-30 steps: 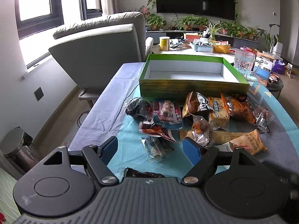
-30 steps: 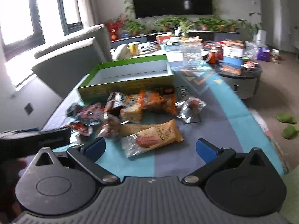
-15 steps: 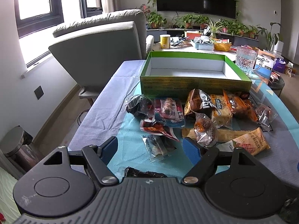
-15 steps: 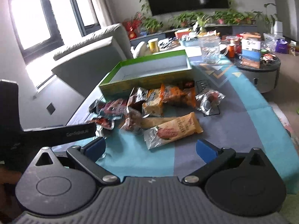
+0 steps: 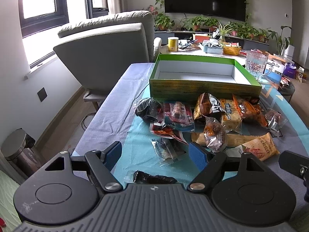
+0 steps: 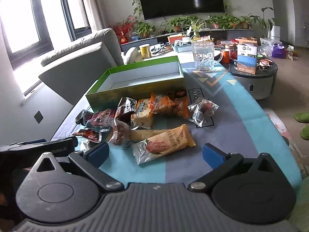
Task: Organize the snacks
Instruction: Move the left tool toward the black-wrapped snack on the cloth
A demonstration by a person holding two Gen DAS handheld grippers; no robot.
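Observation:
Several wrapped snacks (image 5: pixel 212 119) lie in a heap on the table in front of an empty green box (image 5: pixel 202 89) with a white inside. My left gripper (image 5: pixel 155 153) is open just above the table's near side, a small clear packet (image 5: pixel 166 150) lying on the cloth between its fingers, untouched. A dark packet (image 5: pixel 154 177) lies close under its body. My right gripper (image 6: pixel 155 152) is open too, with an orange packet (image 6: pixel 164 141) on the table just ahead of its fingers. The green box (image 6: pixel 135 89) stands behind the heap.
A glass mug (image 6: pixel 203 58) stands right of the box. A round side table (image 6: pixel 256 77) loaded with boxes is further right. A grey armchair (image 5: pixel 104 58) stands left of the table, a metal bin (image 5: pixel 15 150) on the floor. The left gripper's body (image 6: pixel 38 148) shows at the right view's left edge.
The right wrist view has swung a little and its blur has cleared. The left view has hardly shifted. Both grippers stay open and the snacks lie where they were.

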